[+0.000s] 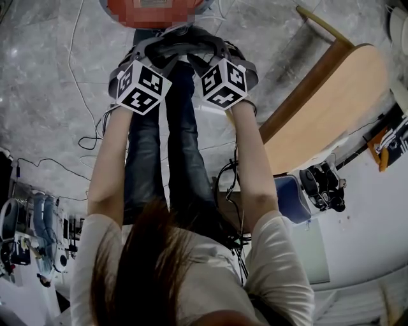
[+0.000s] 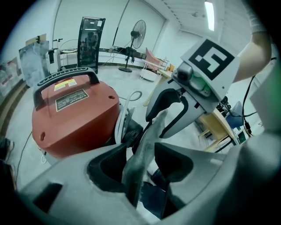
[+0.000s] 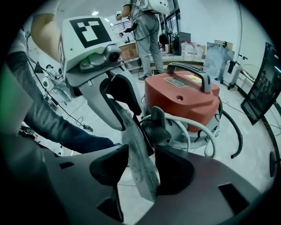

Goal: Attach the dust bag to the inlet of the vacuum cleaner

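Note:
The red vacuum cleaner [image 2: 74,114] [image 3: 184,99] stands on the floor in front of me, with its black inlet [image 3: 156,127] facing the grippers. A thin grey dust bag [image 2: 140,158] [image 3: 138,158] hangs edge-on at the inlet. My left gripper [image 2: 142,165] is open, and the bag's edge stands between its jaws with a gap beside it. My right gripper [image 3: 142,169] is open as well, with the bag's other side loose between its jaws. In the head view both grippers [image 1: 150,51] [image 1: 220,51] sit side by side just below the vacuum [image 1: 127,16].
A wooden table [image 1: 325,108] stands to the right and cables [image 1: 83,140] lie on the floor to the left. A white hose [image 3: 197,127] and a black hose [image 3: 237,132] curl round the vacuum. A person [image 3: 147,30] stands far behind; a fan [image 2: 138,33] stands at the back.

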Demonstrator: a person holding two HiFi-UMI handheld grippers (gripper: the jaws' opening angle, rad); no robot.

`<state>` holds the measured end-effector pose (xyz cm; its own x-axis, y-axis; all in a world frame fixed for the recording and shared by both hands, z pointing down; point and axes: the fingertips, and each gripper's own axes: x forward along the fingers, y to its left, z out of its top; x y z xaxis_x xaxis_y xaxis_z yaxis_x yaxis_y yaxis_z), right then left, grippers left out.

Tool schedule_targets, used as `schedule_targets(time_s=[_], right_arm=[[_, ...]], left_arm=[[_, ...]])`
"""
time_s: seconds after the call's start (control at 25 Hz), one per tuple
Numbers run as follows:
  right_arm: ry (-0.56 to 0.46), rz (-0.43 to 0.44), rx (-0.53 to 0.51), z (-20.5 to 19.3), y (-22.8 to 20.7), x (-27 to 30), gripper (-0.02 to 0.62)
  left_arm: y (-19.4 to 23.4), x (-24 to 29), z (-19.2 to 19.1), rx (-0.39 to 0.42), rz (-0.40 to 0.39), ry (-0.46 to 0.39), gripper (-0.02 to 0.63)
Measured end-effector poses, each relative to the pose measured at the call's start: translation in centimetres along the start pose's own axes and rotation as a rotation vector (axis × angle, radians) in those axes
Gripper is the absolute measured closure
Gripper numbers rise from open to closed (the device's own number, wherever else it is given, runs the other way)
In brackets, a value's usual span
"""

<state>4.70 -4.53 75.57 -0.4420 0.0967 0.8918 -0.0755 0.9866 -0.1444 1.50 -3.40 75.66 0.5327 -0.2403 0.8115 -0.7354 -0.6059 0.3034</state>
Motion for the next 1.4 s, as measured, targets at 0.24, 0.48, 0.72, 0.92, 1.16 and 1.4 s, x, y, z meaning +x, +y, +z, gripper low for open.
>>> schedule_targets(time_s=[0.24, 0.48, 0.72, 0.92, 1.16, 1.4], right_arm=[[-0.047, -0.035, 0.03, 0.9, -0.6, -1.2, 0.403], [-0.168, -0.1, 0.124, 3.6, -1.3, -3.6, 0.454], [-0.313, -0.191, 0.266, 5.9, -2.8, -6.8, 0.584], [-0.415, -0.21, 0.393, 8.0, -3.3, -9.2, 0.594], [-0.501, -0.235, 0.516, 9.6, -3.8, -12.6, 0.594], [-0.576, -0.253, 0.587, 11.5, -4.2, -17.4, 0.594]], left_arm=[[0.5, -0.7, 0.3, -0.013, 0.022, -0.009, 0.394], [0.5, -3.1, 2.2, -0.024, 0.053, -0.062, 0.407], [1.5, -6.3, 5.0, -0.058, 0.17, -0.158, 0.536], [1.9, -8.7, 7.0, -0.054, 0.23, -0.213, 0.588], [2.2, -12.9, 10.1, -0.062, 0.312, -0.311, 0.589], [2.4, -18.9, 14.3, -0.087, 0.386, -0.434, 0.589]])
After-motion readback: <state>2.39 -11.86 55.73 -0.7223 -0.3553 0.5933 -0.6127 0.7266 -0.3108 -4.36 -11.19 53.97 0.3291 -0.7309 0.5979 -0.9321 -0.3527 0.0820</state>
